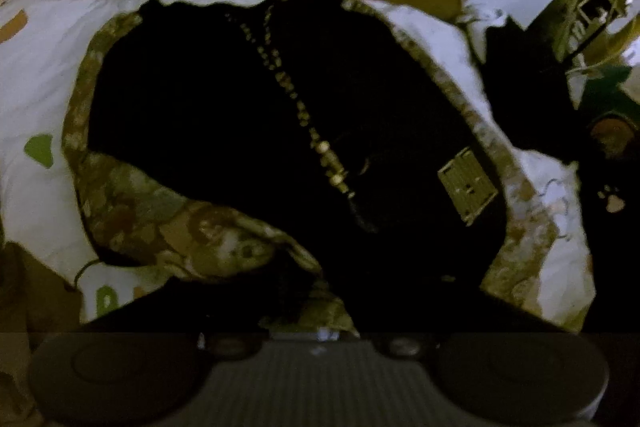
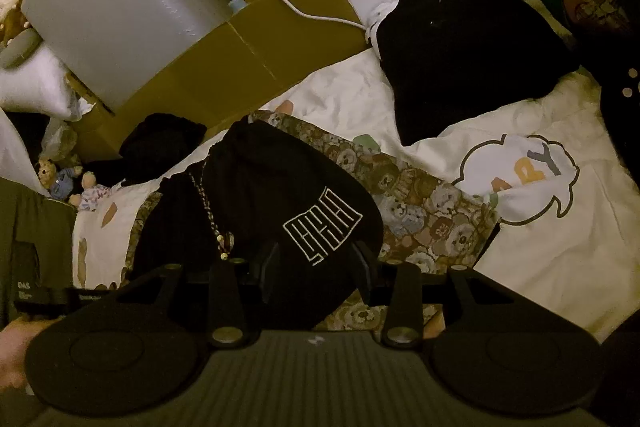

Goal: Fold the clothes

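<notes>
The black garment [image 2: 256,195], with a white line emblem [image 2: 322,225] and a beaded drawstring [image 2: 214,223], lies on a bear-print cloth [image 2: 420,211] spread over the white bed cover [image 2: 540,247]. My right claw [image 2: 316,267] is clamped on its near edge: the dark fabric bunches between both fingers [image 2: 362,261], which are partly lost against the black. In the left wrist view the same garment fills the middle as one dark mass; its folds cannot be made out, only the drawstring and emblem. My left claw's fingers are out of sight there, hidden in the dark band at the frame's bottom, so I cannot tell whether it is apart or together. A second black garment [image 2: 460,55] sits well apart, toward the bed's far edge. Open cover lies to the right of the printed cloth. Cardboard boxes [image 2: 248,59] crowd the far side.
</notes>
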A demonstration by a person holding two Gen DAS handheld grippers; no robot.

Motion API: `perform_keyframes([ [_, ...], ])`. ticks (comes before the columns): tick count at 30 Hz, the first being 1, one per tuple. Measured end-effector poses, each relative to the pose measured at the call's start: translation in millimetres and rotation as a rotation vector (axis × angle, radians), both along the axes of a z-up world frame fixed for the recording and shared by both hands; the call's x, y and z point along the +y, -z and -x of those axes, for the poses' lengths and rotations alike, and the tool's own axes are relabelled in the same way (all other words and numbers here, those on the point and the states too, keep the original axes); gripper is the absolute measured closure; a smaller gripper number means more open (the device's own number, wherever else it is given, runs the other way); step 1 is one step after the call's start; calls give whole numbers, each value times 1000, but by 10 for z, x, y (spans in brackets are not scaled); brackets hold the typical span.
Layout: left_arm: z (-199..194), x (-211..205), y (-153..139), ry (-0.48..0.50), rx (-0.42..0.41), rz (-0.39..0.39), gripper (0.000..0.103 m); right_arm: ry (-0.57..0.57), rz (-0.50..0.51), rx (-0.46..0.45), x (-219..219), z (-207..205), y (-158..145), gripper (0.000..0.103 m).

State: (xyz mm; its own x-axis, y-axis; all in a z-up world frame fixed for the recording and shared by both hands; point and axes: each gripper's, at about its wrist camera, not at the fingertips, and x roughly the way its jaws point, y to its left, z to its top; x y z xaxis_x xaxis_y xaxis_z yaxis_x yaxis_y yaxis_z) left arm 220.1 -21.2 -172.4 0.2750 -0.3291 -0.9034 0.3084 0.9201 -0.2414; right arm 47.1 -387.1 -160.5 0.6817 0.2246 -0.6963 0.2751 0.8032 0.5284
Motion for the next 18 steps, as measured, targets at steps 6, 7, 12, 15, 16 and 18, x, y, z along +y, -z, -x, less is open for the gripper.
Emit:
perform_keyframes([
  [6,-41,243,-165,0,-32,84,61,-10,-3,-7,44,0,-1,59],
  [7,-51,280,-173,-3,-39,90,60,-13,-3,-4,58,-4,10,59],
  [12,-74,425,-46,-34,-36,53,59,-30,2,4,152,-28,33,59],
  [15,-40,544,62,-45,-27,13,59,-40,7,8,213,-44,44,59],
  [16,-23,603,85,-55,-26,10,59,-43,9,10,228,-48,49,59],
  [18,7,731,122,-82,-28,7,59,-48,13,15,255,-58,60,59],
])
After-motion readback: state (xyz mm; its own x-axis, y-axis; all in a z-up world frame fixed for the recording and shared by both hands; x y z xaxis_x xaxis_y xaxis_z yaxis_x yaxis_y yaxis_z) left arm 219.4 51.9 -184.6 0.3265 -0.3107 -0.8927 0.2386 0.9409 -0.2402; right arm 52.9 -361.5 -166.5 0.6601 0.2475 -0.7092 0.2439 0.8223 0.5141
